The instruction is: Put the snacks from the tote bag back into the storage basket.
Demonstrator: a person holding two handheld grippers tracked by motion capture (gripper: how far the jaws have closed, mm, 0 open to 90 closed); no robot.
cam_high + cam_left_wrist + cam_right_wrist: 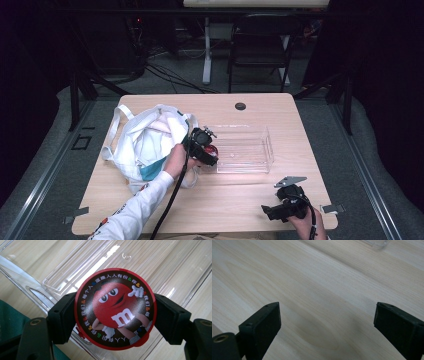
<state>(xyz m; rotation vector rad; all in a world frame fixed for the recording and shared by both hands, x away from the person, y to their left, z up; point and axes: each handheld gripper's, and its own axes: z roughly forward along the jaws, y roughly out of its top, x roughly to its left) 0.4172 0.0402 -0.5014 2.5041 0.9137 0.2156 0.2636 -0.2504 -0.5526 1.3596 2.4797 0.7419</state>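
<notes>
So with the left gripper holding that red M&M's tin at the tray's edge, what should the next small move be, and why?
Probably carry the tin a little further over the clear tray and lower it in before opening. The left gripper is shut on the tin right at the tray's near-left wall, just past the bag, and the tray looks empty. The right gripper is open over bare table, out of the way.

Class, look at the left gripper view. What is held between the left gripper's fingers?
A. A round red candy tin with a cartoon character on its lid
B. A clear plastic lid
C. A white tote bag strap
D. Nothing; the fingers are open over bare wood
A: the left gripper has its fingers pressed on both sides of the round red candy tin, above the clear plastic tray.
</notes>
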